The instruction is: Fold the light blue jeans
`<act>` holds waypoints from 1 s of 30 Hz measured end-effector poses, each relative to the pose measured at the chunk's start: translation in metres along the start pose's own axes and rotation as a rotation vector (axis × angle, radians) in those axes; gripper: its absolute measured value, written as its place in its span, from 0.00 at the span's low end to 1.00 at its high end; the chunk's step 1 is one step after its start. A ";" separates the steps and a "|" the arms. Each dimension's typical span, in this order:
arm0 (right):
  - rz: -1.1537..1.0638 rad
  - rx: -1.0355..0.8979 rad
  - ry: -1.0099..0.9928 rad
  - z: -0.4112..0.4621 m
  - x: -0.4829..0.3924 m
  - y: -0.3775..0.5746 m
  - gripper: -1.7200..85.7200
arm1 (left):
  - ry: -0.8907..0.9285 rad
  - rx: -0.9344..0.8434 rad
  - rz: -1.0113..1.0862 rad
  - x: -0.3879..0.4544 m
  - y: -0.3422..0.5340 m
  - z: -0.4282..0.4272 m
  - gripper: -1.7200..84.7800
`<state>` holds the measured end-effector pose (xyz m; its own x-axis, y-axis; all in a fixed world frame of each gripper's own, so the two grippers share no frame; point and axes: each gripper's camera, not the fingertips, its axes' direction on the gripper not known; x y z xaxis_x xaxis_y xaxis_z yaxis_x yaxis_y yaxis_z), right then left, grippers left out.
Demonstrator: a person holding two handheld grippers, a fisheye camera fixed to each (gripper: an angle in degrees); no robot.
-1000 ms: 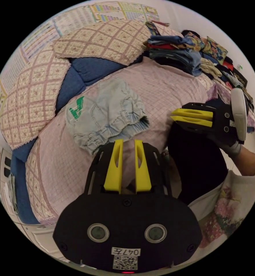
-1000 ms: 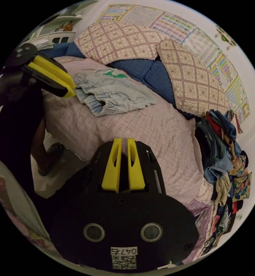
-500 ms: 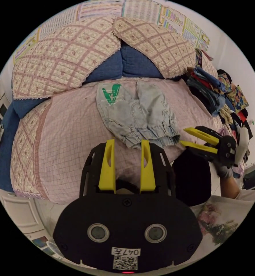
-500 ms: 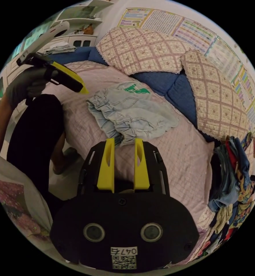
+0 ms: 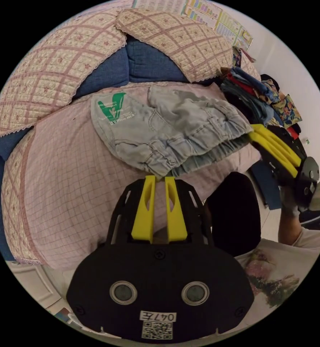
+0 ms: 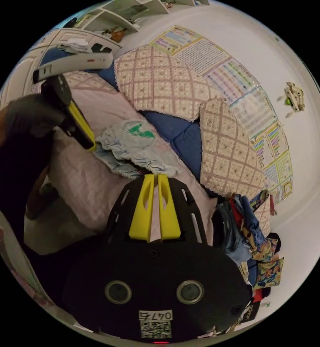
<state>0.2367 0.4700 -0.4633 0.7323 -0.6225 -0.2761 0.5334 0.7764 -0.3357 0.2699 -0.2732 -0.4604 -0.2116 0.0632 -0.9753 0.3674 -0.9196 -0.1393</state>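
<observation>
Notably, the light blue jeans [image 5: 167,130] lay bunched on the pink checked bed cover [image 5: 66,188], with a green mark on the fabric turned toward the quilted cushions [image 5: 59,68]. The left gripper [image 5: 159,179] had its yellow jaws drawn close together at the gathered near edge of the jeans; the tips met the hem, but whether cloth was pinched between them could not be determined. In the left gripper view, the right gripper [image 5: 252,135] was at the other end of the same hem, jaws narrow and touching the cloth. In the right gripper view, its jaws stood nearly closed at the ruffled edge, with grip again uncertain. A pile of mixed clothes [image 6: 250,231] sat on the bed beside the cushions, well apart from the jeans. Charts [image 6: 239,94] hung on the wall.
</observation>
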 end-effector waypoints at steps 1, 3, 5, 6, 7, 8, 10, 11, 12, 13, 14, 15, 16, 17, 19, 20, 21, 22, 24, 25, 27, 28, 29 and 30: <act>-0.052 -0.112 -0.058 0.015 -0.013 0.004 0.02 | -0.004 -0.001 0.002 -0.003 0.002 0.001 0.06; -0.112 -0.260 -0.184 0.037 -0.033 0.011 0.02 | 0.030 -0.003 0.010 -0.017 0.011 0.007 0.05; -0.093 -0.244 -0.156 0.033 -0.040 0.015 0.02 | 0.048 -0.009 0.023 -0.027 0.018 0.010 0.04; -0.085 -0.240 -0.158 0.031 -0.039 0.014 0.02 | 0.043 -0.005 0.033 -0.033 0.022 0.010 0.04; -0.067 -0.240 -0.177 0.028 -0.034 0.011 0.03 | 0.041 -0.002 0.037 -0.035 0.025 0.010 0.04; -0.036 -0.233 -0.196 0.025 -0.027 0.008 0.03 | 0.043 0.002 0.042 -0.042 0.029 0.012 0.04; 0.028 -0.204 -0.206 0.018 -0.016 0.004 0.05 | 0.055 -0.007 0.035 -0.054 0.034 0.017 0.05; 0.065 -0.171 -0.193 0.011 -0.010 0.002 0.07 | 0.061 -0.010 0.013 -0.066 0.038 0.021 0.06; 0.080 -0.146 -0.185 0.006 -0.008 0.001 0.08 | 0.051 -0.001 -0.014 -0.080 0.044 0.021 0.08; 0.094 -0.084 -0.181 -0.005 -0.007 -0.001 0.11 | 0.037 0.008 -0.031 -0.087 0.046 0.020 0.09; 0.096 -0.022 -0.200 -0.016 -0.009 -0.005 0.11 | 0.007 0.042 -0.064 -0.102 0.051 0.014 0.10; 0.094 0.006 -0.215 -0.021 -0.011 -0.007 0.12 | -0.013 0.089 -0.093 -0.118 0.055 0.006 0.11; 0.083 0.060 -0.250 -0.029 -0.017 -0.014 0.12 | -0.016 0.115 -0.107 -0.125 0.055 0.003 0.11; 0.054 0.108 -0.280 -0.034 -0.027 -0.023 0.12 | -0.013 0.165 -0.135 -0.142 0.054 -0.003 0.12; -0.017 0.152 -0.281 -0.037 -0.047 -0.038 0.12 | 0.006 0.231 -0.194 -0.173 0.045 -0.002 0.12; -0.060 0.179 -0.253 -0.036 -0.060 -0.048 0.11 | 0.006 0.259 -0.246 -0.196 0.036 0.006 0.12; -0.077 0.191 -0.241 -0.034 -0.067 -0.052 0.11 | 0.003 0.251 -0.291 -0.220 0.024 0.021 0.12; -0.112 0.199 -0.231 -0.029 -0.077 -0.060 0.10 | 0.010 0.233 -0.311 -0.232 0.016 0.032 0.12; -0.146 0.192 -0.223 -0.018 -0.086 -0.070 0.10 | 0.114 0.162 -0.389 -0.275 -0.007 0.079 0.12; -0.160 0.177 -0.212 -0.011 -0.089 -0.075 0.09 | 0.137 0.153 -0.408 -0.284 -0.011 0.090 0.12; -0.186 0.134 -0.211 0.002 -0.090 -0.079 0.08 | 0.135 0.110 -0.449 -0.305 -0.022 0.127 0.12; -0.201 0.108 -0.213 0.010 -0.088 -0.080 0.07 | 0.120 0.101 -0.449 -0.307 -0.024 0.135 0.12; -0.227 0.073 -0.218 0.018 -0.086 -0.081 0.06 | 0.095 0.082 -0.441 -0.307 -0.027 0.150 0.13; -0.243 0.058 -0.224 0.022 -0.085 -0.081 0.06 | 0.090 0.062 -0.432 -0.306 -0.027 0.165 0.12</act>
<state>0.1409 0.4620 -0.3929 0.6520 -0.7581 0.0132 0.7225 0.6160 -0.3139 0.1749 -0.3314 -0.1294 -0.2527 0.4779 -0.8413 0.2072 -0.8226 -0.5295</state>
